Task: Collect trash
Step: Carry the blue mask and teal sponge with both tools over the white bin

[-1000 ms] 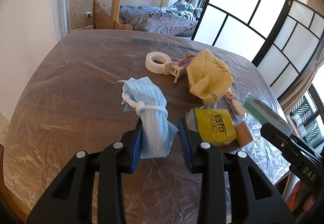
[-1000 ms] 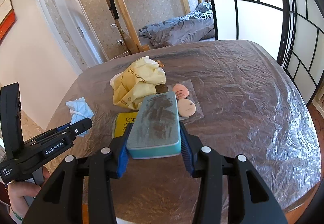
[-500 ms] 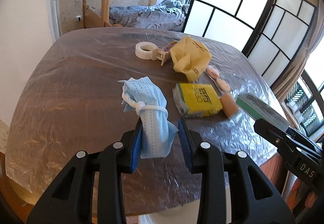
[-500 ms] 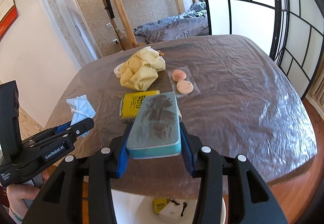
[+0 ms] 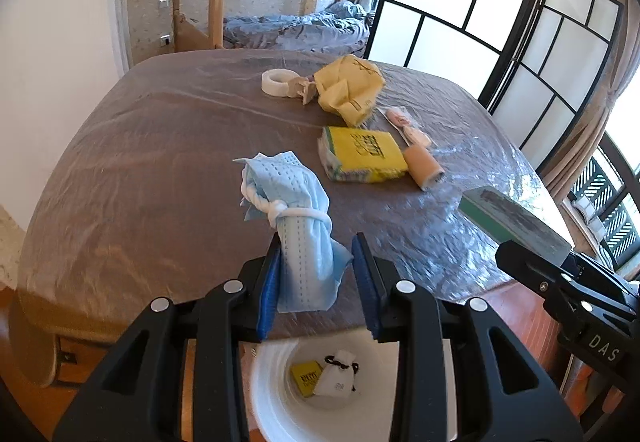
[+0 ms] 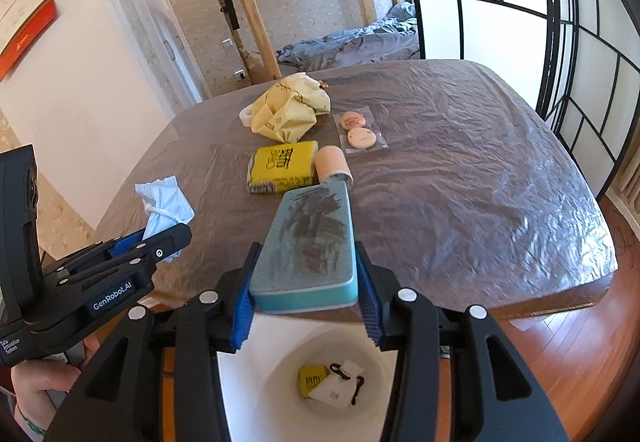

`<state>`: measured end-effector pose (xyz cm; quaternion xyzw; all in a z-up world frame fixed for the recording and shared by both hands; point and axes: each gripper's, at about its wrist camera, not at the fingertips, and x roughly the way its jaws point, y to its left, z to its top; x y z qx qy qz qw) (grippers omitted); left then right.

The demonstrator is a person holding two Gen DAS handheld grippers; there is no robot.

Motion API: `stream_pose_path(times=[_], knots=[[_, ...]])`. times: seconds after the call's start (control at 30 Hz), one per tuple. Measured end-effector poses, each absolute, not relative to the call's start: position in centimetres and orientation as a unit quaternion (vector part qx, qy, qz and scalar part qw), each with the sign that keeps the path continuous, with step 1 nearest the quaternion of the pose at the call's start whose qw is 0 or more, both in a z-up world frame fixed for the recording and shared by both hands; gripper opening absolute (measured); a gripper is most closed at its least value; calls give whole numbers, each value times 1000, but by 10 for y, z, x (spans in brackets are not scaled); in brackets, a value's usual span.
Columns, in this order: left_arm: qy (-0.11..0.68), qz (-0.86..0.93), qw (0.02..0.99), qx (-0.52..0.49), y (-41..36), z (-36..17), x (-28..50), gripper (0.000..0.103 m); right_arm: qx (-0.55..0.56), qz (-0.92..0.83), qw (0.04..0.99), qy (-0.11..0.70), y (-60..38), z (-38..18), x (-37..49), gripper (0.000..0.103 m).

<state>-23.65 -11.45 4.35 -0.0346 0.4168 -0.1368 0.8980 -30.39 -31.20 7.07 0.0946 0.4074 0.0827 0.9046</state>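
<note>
My left gripper [image 5: 318,282] is shut on a crumpled blue face mask [image 5: 296,218] and holds it over the table's near edge. My right gripper [image 6: 304,296] is shut on a teal sponge [image 6: 312,242] with a dirty grey top. A white bin [image 5: 276,398] stands on the floor below both grippers; it also shows in the right wrist view [image 6: 280,378]. It holds a yellow packet [image 6: 314,380] and a small white pouch [image 6: 340,386]. In the right wrist view the left gripper [image 6: 152,246] is at my left with the mask [image 6: 164,206].
On the plastic-covered table [image 6: 460,182] lie a yellow packet [image 6: 284,166], a beige roll [image 6: 332,164], a yellow crumpled bag [image 6: 288,112], a packet of pink pads [image 6: 360,132] and a white tape roll [image 5: 276,82]. A bunk bed stands behind.
Both grippers have drawn back from the table with the mask and the sponge. The white bin on the floor has come into view below them.
</note>
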Motion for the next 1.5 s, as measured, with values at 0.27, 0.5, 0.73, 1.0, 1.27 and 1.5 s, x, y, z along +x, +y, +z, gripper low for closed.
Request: stream_pose_path(times=[0.27, 0.5, 0.73, 1.0, 1.27, 1.5], knots=[[419, -122, 899, -37, -140, 40, -283, 36, 87, 99, 898, 420, -329, 63, -343, 43], [430, -104, 896, -41, -147, 29, -319, 36, 80, 123, 888, 436, -330, 52, -371, 43], [442, -100, 891, -38, -147, 20, -333, 36, 78, 126, 881, 450, -327, 43, -384, 43], [456, -103, 884, -31, -144, 7, -336, 36, 81, 120, 875, 462, -324, 34, -385, 43], [474, -108, 873, -18, -146, -11, -336, 36, 74, 107, 869, 477, -321, 20, -382, 43], [486, -109, 867, -3, -147, -23, -333, 36, 73, 101, 864, 488, -318, 9, -377, 43]])
